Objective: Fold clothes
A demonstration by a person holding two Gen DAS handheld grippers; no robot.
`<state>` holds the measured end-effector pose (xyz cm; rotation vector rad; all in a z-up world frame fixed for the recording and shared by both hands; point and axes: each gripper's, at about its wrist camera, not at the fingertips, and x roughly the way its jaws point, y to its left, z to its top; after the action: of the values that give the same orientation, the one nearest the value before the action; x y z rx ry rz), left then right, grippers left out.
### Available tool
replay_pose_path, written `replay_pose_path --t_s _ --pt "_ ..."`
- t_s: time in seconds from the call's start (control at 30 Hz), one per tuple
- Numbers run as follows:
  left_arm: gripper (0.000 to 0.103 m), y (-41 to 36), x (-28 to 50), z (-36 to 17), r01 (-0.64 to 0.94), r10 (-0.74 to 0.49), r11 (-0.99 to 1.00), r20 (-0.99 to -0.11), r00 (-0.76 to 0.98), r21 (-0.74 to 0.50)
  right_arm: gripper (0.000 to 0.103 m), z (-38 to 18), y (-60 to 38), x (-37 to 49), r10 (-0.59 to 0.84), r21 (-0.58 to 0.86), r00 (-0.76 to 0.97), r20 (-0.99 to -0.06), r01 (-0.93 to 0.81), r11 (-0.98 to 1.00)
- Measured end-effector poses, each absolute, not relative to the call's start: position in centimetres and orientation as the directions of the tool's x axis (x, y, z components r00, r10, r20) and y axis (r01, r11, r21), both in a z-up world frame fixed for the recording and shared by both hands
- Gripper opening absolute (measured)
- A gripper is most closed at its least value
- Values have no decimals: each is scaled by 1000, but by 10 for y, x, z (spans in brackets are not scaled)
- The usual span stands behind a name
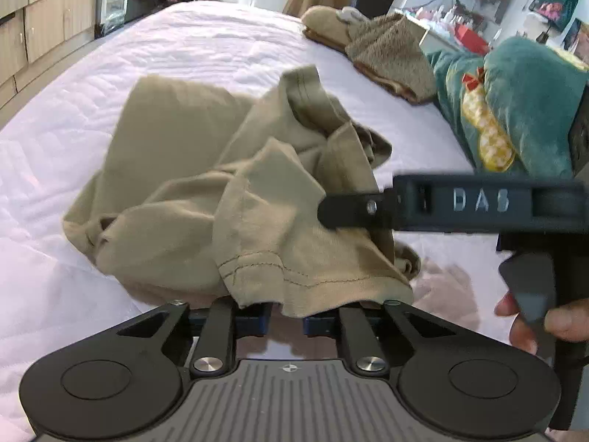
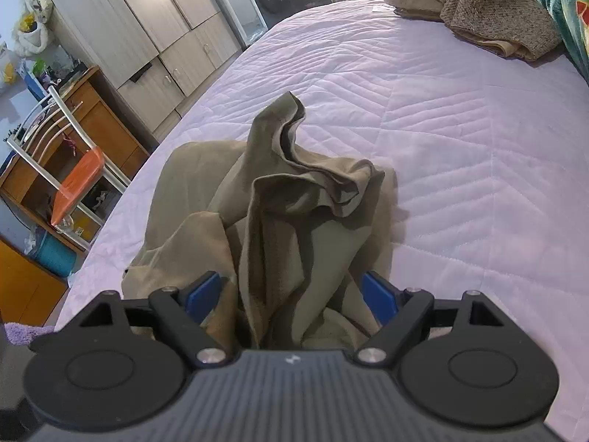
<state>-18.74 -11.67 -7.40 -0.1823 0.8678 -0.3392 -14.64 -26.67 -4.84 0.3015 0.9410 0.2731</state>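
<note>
The left claw (image 1: 287, 318) pinches the stitched hem of the crumpled olive-khaki cotton T-shirt (image 1: 206, 191); the right claw (image 2: 292, 294), spread, straddles bunched fabric (not yet gripped). The shirt lies heaped mid-bed on the lilac quilted bedspread (image 2: 460, 154). Likely step: spreading it flat; next, the right claw should close on a hem.

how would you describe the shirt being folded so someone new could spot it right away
Start at the big bed with the pale lilac quilted cover. Near its middle lies a crumpled olive-tan t-shirt, with the left gripper and the right gripper at it. Unlike the speckled brown knit stack at the far edge, it is plain, smooth and unfolded.
</note>
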Motion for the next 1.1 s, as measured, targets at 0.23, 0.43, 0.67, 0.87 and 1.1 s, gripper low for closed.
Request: replay_pose_path --t_s 0.23,0.43,0.67,0.87,1.1 --pt "12 -101 -150 -43 215 -347 937 -649 677 -276 85 -37 -276 -152 355 400 614 -705 -69 914" --pt "21 -62 -113 -16 144 -310 943 -634 709 -300 88 -33 -290 -151 360 442 654 -666 -43 896" --pt "32 -34 -110 -9 146 -335 934 -660 673 -326 88 -40 -294 -147 359 449 668 -652 -42 893" --pt "38 -40 -107 -9 204 -365 928 -650 666 -312 88 -22 -277 -152 323 385 760 -563 -105 917" --pt "42 -33 -85 -15 127 -306 946 -685 661 -299 88 -10 -250 -107 271 302 735 -621 -95 949"
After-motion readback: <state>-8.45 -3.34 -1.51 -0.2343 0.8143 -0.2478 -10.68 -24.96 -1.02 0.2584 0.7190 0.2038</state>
